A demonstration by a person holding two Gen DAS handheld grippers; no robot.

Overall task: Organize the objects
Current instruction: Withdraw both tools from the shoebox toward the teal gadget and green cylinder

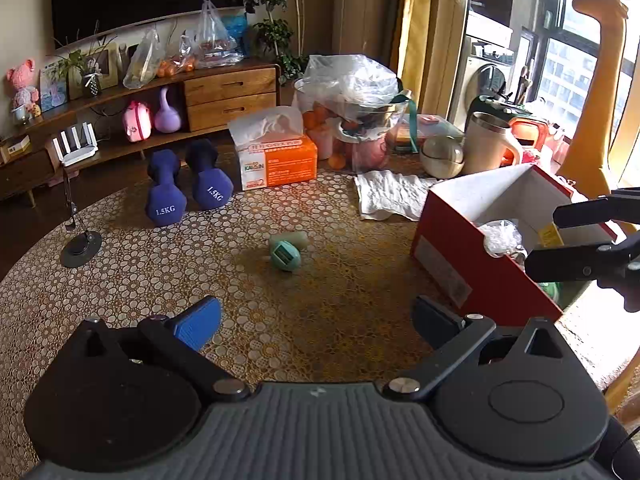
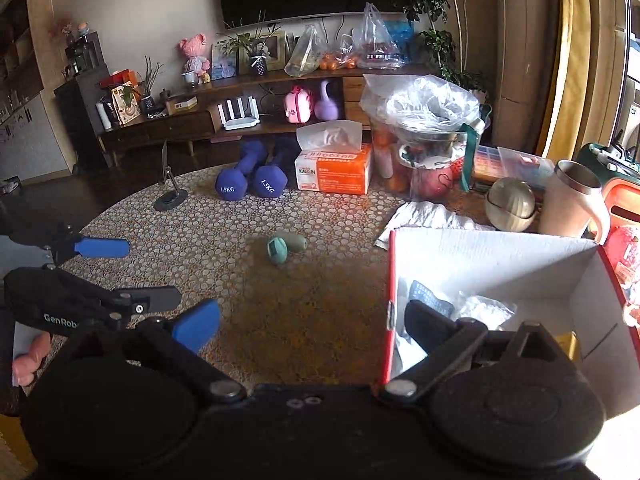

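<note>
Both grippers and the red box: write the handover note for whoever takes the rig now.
Left gripper: open, empty, above the patterned round table.
Right gripper: open, empty, at the near wall of the red cardboard box with white inside.
Done: clear plastic packets lie in the box.
Left: the small teal and green oval gadget mid-table; the two purple dumbbells beyond it may follow.

Matt cardboard box (image 2: 500, 256), glossy plastic bag (image 1: 352, 80), wooden cabinet (image 1: 230, 98).
</note>
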